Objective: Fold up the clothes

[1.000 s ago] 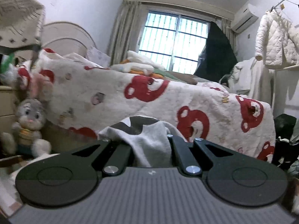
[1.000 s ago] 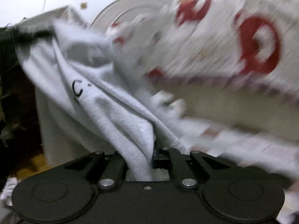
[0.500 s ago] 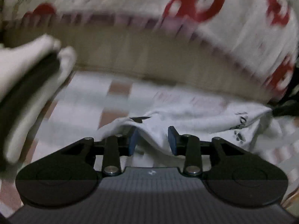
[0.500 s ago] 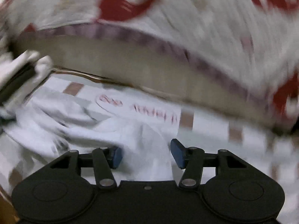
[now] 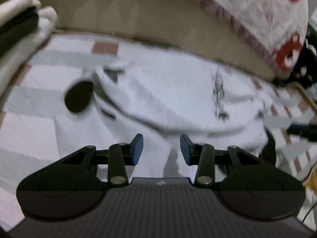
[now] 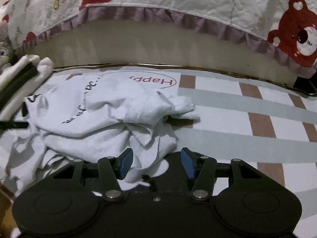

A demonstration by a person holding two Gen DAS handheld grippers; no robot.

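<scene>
Your left gripper (image 5: 160,148) is wide open with nothing between its blue pads (image 5: 137,148); the shirt (image 5: 168,95) lies loose under and ahead of them. Your right gripper (image 6: 156,162) is just as wide open and also empty, with the shirt's (image 6: 111,119) near edge lying between and below the pads (image 6: 125,162), unclamped.

The shirt is a crumpled white heap with black lettering, flat on the mat (image 6: 237,103), which has grey stripes and brown squares. It sits on the mat's left part in the right wrist view, partly covering the pink "Happy" print (image 6: 158,81). The bed (image 6: 158,45) runs along the mat's far edge, its bear-print quilt (image 6: 178,0) hanging over the side. A white-gloved hand (image 6: 25,73) holding something black shows at the mat's far left corner. The left wrist view is blurred.
</scene>
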